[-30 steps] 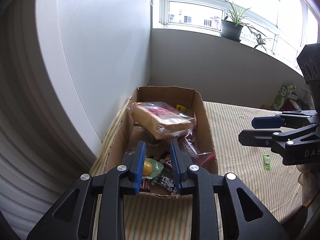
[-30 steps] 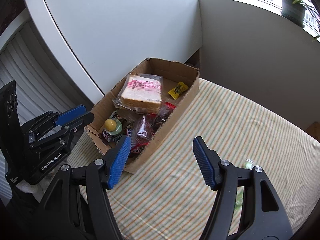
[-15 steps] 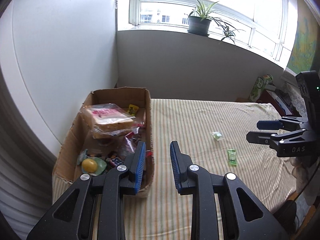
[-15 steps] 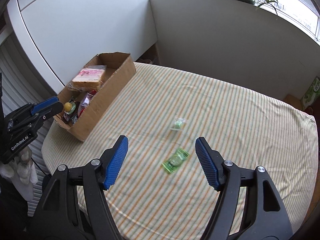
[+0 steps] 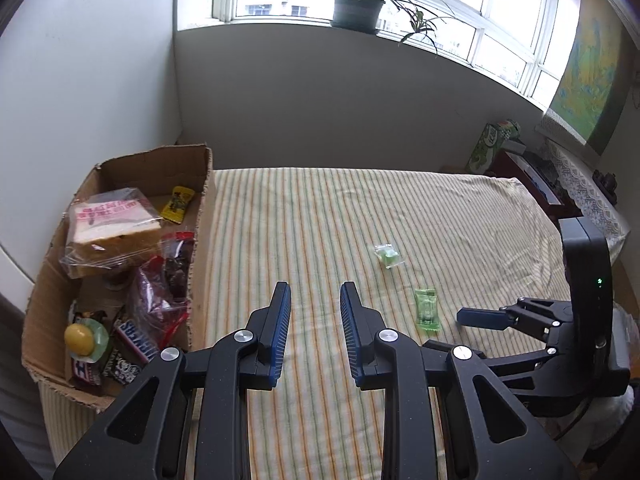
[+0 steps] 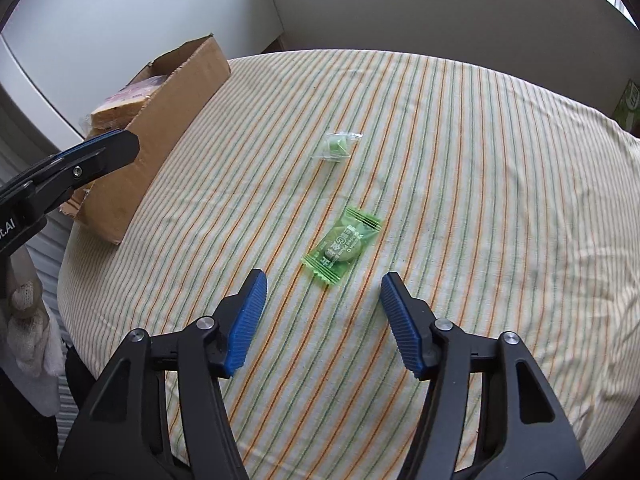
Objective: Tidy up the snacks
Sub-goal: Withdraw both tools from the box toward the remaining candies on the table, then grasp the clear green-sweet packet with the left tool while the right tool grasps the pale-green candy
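Note:
A cardboard box (image 5: 202, 240) at the table's left holds a bagged bread slice (image 5: 110, 228), chocolate bars, a red bag and other snacks. It shows in the right wrist view (image 6: 168, 128) too. A green wrapped candy (image 6: 340, 246) lies on the striped cloth just ahead of my right gripper (image 6: 322, 300), which is open and empty. A small clear packet (image 6: 338, 146) with green pieces lies farther on. Both show in the left wrist view: candy (image 5: 426, 310), packet (image 5: 387, 255). My left gripper (image 5: 314, 312) is open and empty over the cloth, right of the box.
The striped tablecloth (image 5: 320, 208) covers a rounded table whose near edge shows in the right wrist view (image 6: 76, 264). A white wall panel stands behind the box. A potted plant (image 5: 356, 8) sits on the windowsill. A green carton (image 5: 490, 144) stands beyond the far right edge.
Both grippers have swung right, away from the box. The right one has dropped low over the cloth and closed in on the green candy. Both stay open and empty.

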{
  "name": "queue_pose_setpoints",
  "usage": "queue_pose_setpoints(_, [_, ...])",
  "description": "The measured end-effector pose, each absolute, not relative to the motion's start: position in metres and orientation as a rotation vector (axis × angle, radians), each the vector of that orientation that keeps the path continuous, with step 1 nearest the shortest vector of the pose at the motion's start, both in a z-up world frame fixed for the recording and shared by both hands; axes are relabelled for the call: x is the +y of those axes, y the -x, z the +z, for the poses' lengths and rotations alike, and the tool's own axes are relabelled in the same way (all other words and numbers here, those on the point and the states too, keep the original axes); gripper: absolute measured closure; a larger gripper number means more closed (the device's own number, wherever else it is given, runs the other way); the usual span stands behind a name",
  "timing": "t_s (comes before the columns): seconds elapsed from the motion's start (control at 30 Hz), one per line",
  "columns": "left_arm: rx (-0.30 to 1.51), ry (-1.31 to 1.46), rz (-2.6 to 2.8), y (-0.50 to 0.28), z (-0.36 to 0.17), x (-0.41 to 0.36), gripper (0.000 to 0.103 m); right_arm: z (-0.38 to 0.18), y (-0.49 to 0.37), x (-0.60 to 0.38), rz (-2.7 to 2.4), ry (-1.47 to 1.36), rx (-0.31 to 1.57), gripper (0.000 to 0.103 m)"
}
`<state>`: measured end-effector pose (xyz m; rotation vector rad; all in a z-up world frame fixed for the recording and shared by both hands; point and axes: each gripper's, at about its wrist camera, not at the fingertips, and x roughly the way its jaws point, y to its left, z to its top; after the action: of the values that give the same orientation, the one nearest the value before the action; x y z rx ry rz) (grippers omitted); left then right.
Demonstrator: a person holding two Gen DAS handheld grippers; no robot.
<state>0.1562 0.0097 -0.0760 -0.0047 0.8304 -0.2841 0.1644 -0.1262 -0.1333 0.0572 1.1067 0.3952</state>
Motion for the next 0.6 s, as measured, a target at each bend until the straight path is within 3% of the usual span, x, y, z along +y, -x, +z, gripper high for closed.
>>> queue_pose_setpoints(0.2, [0.863, 0.016, -0.322, -0.175, -0.088, -0.003, 0.079, -0.138, -0.177, -0.111, 0.331, 0.018, 1.065, 0.042])
queue_pose_setpoints(0.47, [0.880, 0.035, -0.343, -0.189, -0.094, -0.009, 0.079, -0.137, -0.182, -0.118, 0.318, 0.121, 1.057, 0.075])
queue_pose_setpoints(0.6, [0.899, 0.030, -0.371, -0.193, -0.099, -0.022, 0.079, -0.137, -0.183, -0.126, 0.324, 0.099, 1.058, 0.077])
